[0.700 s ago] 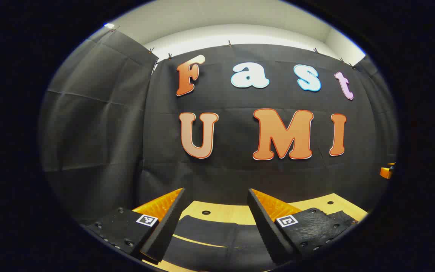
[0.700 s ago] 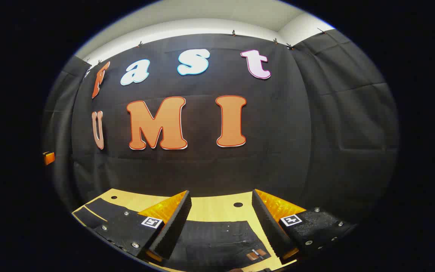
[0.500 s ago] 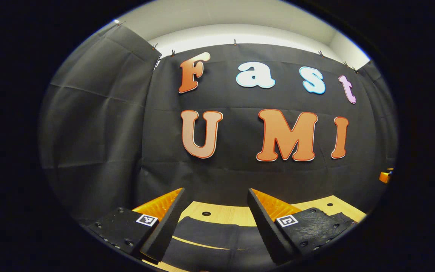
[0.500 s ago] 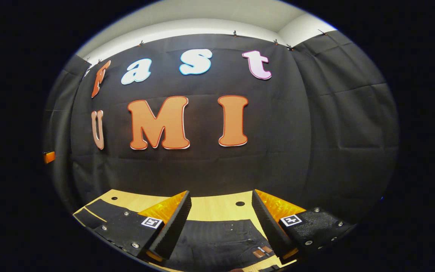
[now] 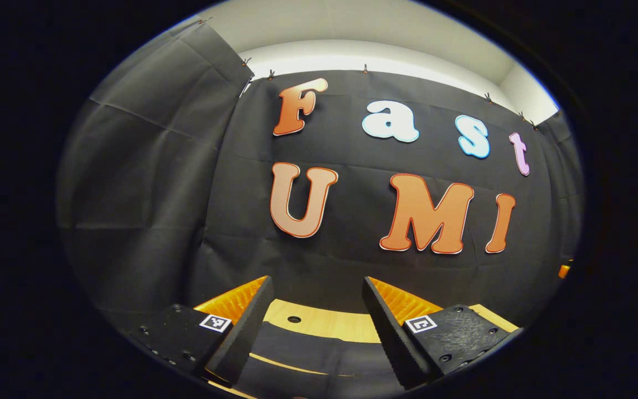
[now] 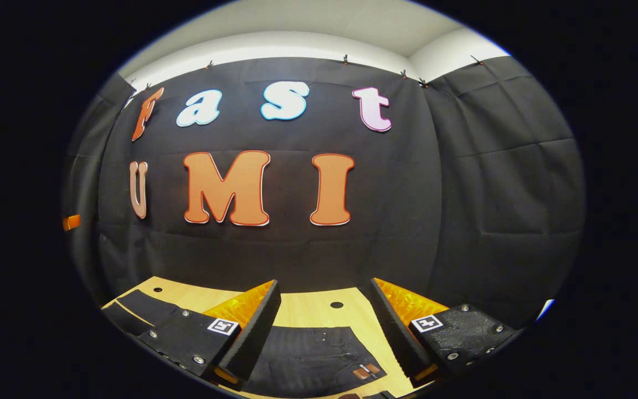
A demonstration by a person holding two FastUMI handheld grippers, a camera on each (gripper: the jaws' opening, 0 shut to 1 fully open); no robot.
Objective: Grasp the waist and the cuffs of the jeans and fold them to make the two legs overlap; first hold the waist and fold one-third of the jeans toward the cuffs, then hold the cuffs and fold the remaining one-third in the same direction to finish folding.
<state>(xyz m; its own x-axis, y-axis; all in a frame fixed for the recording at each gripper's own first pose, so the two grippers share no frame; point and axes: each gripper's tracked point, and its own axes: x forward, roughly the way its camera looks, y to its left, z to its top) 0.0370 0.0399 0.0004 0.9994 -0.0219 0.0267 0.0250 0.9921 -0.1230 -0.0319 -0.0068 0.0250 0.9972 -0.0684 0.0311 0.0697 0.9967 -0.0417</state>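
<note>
both grippers spread, above jeans on table

left gripper [image 5: 316,327] fingers apart, nothing between them. right gripper [image 6: 324,327] likewise spread, gripping nothing. wooden table [image 6: 308,310] has a bare strip up to the black cloth wall [image 6: 463,221]. dark jeans [image 6: 308,360] lie flat on the table, small tag at the waist; in the left gripper view the jeans [image 5: 308,360] show a pale seam line.
</note>
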